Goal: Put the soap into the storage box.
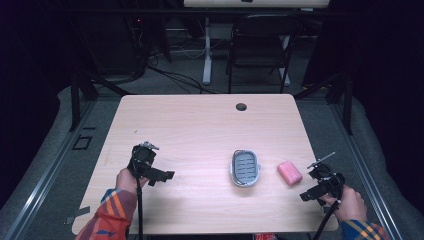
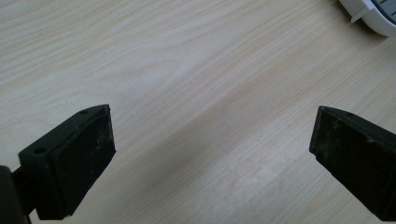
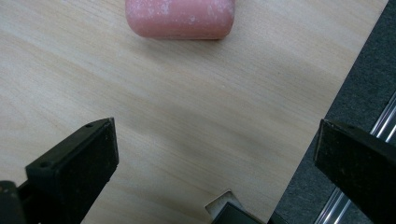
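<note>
Both jaws wide, nothing held: right gripper [image 1: 320, 187] near pink soap bar [image 1: 290, 173], left gripper [image 1: 150, 172] well apart from soap dish [image 1: 245, 168]; likely pre-grasp, next move closing on soap.

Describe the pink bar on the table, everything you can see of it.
The pink bar is a rounded rectangular block, looks like soap, matte pink with pale whitish scuffs on top as the right gripper view shows. It lies flat on the wooden table, near its right edge, angled slightly. It sits just right of the grey-and-white dish, apart from it. The right claw is open and short of the bar, not touching; nothing but the tabletop touches it.
</note>
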A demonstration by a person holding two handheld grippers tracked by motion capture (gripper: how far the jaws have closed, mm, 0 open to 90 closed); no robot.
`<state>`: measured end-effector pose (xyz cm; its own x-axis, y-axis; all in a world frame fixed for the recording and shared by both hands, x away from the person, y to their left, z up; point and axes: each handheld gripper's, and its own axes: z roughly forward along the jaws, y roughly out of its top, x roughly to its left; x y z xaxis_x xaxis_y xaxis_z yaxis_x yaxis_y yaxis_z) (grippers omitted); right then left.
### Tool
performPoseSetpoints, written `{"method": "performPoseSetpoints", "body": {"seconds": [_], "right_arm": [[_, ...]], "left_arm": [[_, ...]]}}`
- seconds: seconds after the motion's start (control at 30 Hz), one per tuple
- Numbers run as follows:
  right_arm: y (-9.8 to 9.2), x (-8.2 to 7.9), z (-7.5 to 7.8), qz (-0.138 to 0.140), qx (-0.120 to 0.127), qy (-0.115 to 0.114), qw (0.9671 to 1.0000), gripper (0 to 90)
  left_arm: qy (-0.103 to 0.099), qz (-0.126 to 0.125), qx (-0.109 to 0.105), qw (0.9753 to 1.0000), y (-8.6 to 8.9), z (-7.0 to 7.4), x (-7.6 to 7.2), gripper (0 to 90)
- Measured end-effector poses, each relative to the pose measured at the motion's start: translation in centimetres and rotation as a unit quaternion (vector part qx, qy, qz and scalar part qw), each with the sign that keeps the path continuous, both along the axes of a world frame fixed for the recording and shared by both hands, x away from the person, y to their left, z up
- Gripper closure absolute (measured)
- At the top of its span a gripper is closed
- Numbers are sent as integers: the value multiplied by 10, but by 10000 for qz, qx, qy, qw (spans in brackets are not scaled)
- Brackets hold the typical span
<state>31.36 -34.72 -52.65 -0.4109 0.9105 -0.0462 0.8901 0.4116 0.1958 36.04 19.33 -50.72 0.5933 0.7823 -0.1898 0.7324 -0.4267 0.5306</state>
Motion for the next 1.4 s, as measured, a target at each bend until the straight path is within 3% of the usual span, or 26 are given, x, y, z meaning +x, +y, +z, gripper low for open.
{"method": "performPoseSetpoints", "body": {"seconds": [0.07, 0.2, 0.23, 0.27, 0.33, 0.43, 0.73, 0.93, 0.97, 1.0, 1.07, 1.4], "right_arm": [[-1, 1, -2, 2, 142, 28, 9999, 0], [0, 1, -2, 18, 168, 63, 9998, 0], [0, 1, -2, 11, 122, 47, 9999, 0], [2, -1, -5, -107, 262, -126, 9995, 0], [1, 2, 1, 133, -30, 147, 9998, 0], [2, 2, -1, 32, 29, 48, 10000, 0], [5, 7, 3, -1, 83, 80, 9999, 0], [8, 12, 7, -35, 100, -18, 9999, 0], [9, 11, 5, -136, 314, -145, 9993, 0], [9, 13, 8, -33, 155, -45, 9999, 0], [10, 13, 8, -100, 211, -155, 9996, 0], [15, 21, 13, 45, 165, -89, 9998, 0]], "left_arm": [[1, -1, 0, 10000, 0, 0, 0, 1], [1, -14, -5, 10000, 1, 0, 0, 1], [1, -14, -5, 10000, 1, 0, 0, 1], [-3, -15, -12, 10000, 0, 0, -1, 1], [-13, -40, -3, 10000, 0, 0, -1, 1], [0, -6, -28, 10000, 1, 0, -1, 1], [2, -16, -52, 10000, 2, 0, 0, 1], [20, -32, -86, 10000, 1, 0, 0, 1], [21, -27, -90, 10000, 1, 0, 0, 1], [21, -27, -91, 10000, 1, 0, 0, 1], [22, -35, -91, 9999, 1, 0, 0, 1], [40, -42, -77, 10000, 0, -1, 0, 1]]}}
